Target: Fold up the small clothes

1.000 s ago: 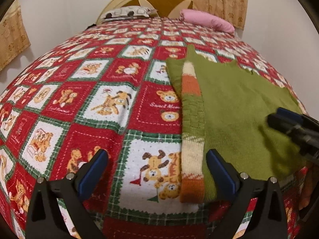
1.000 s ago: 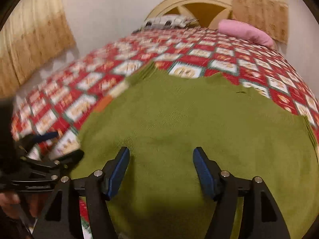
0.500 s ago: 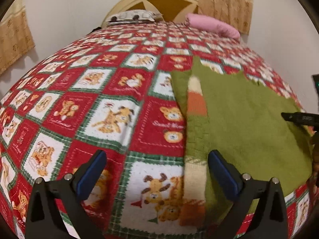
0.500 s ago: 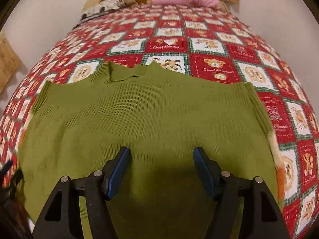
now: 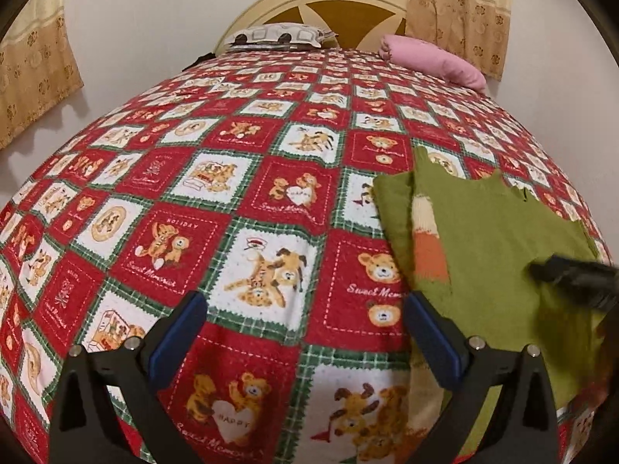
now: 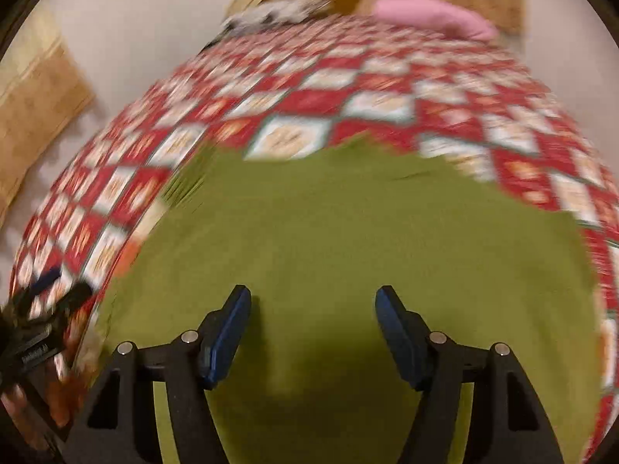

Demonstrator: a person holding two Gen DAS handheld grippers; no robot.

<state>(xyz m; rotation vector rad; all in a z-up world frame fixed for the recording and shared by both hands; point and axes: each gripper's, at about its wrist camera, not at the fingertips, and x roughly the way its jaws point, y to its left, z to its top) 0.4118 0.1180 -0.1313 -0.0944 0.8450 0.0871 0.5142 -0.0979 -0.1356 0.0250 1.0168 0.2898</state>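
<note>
Green sweater lies flat on the bed, on a red patchwork quilt printed with teddy bears, and sits at about three o'clock in the left wrist view. That sharp view shows what the other cannot: a folded-in strip of cream and orange knit along the sweater's left edge, the bear prints and lettering on the quilt squares, and a notched upper edge of the green knit at about two o'clock.

The left tongs stand open with nothing between the blue pads, over bare quilt just beside the sweater's left edge; the right-hand pad overlaps the striped strip in the picture, and I cannot tell whether it touches it. At three o'clock a dark blurred shape, the right tongs, hangs over the green knit.

The right wrist view is smeared by motion. It shows the sweater filling the centre and lower half, and the right tongs open and empty above it, with a shadow on the cloth between the pads. At eight o'clock the left tongs appear, blurred.

At twelve o'clock both views show a cream headboard, a patterned pillow and a pink pillow. Tan curtains hang behind.
</note>
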